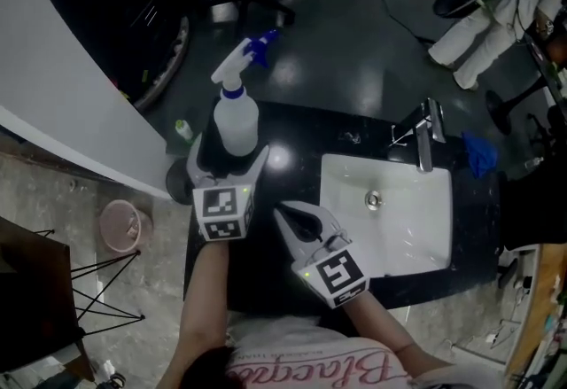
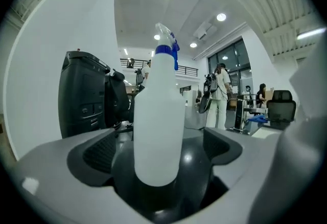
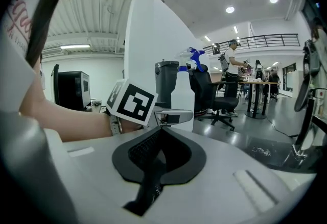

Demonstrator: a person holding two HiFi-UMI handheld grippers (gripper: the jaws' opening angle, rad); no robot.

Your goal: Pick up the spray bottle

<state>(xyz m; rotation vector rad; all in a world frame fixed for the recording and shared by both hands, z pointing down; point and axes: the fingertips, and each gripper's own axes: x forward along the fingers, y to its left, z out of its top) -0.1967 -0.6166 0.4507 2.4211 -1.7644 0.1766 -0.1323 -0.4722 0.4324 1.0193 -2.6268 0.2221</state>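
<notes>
A white spray bottle [image 1: 236, 117] with a blue-and-white trigger head stands upright on the black counter [image 1: 292, 126], near its far left corner. My left gripper [image 1: 230, 153] is open, one jaw on each side of the bottle's base. In the left gripper view the bottle [image 2: 158, 121] fills the middle, with a gap to the pads on both sides of my left gripper [image 2: 161, 152]. My right gripper [image 1: 283, 213] is shut and holds nothing, between the bottle and the sink. In the right gripper view its jaws [image 3: 158, 130] meet at a point, and the bottle [image 3: 183, 98] stands beyond the left gripper's marker cube [image 3: 132, 100].
A white sink basin [image 1: 416, 241] with a chrome faucet [image 1: 423, 135] is set in the counter to the right. A blue cloth [image 1: 481, 154] lies behind the faucet. A small green-capped bottle [image 1: 183, 128] stands at the counter's left edge. A pink bin [image 1: 121, 225] is on the floor.
</notes>
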